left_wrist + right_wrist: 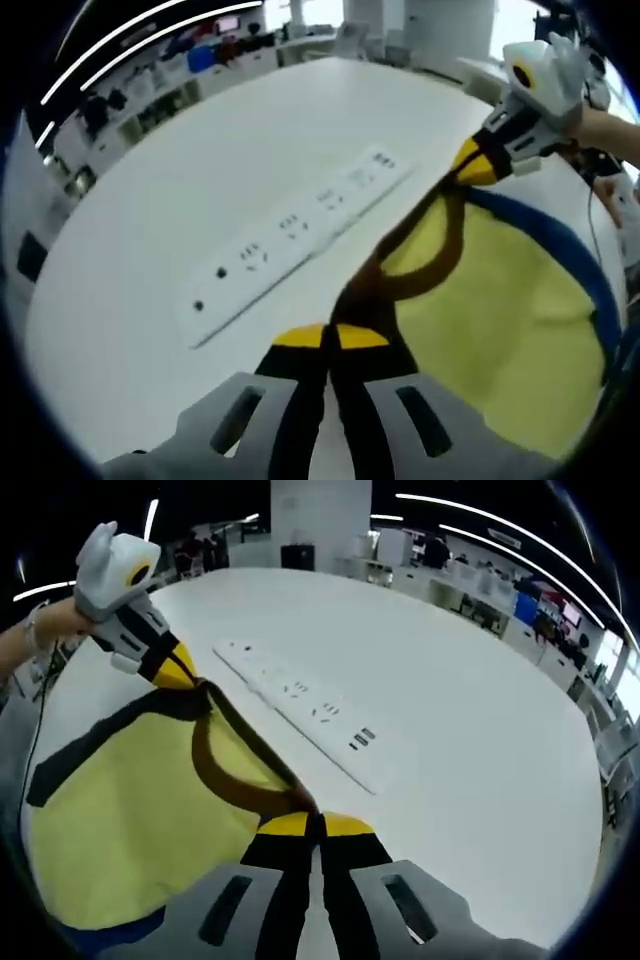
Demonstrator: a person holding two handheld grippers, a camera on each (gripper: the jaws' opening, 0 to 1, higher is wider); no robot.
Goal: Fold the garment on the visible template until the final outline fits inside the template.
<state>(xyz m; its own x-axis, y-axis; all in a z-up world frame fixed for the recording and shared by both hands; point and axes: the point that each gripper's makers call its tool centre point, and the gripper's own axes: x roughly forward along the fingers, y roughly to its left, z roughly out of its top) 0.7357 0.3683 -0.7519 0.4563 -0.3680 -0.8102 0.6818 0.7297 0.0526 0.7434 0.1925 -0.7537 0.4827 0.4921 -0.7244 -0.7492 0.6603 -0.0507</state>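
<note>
A yellow garment (500,300) with dark brown trim hangs stretched between both grippers above the white table (200,150). My left gripper (330,336) is shut on the brown trim at one corner. In the left gripper view, the right gripper (476,160) comes in at the upper right, shut on the other end of the trim. In the right gripper view, my right gripper (315,825) pinches the brown edge of the garment (130,810), and the left gripper (176,670) holds the far corner. A blue band (565,240) runs along the garment's far edge; I cannot tell whether it belongs to the garment.
A long white power strip (300,225) (310,715) is set into the table beside the garment. A person's hand (612,130) (50,625) holds each far gripper. Shelves and desks stand beyond the table's rounded edge.
</note>
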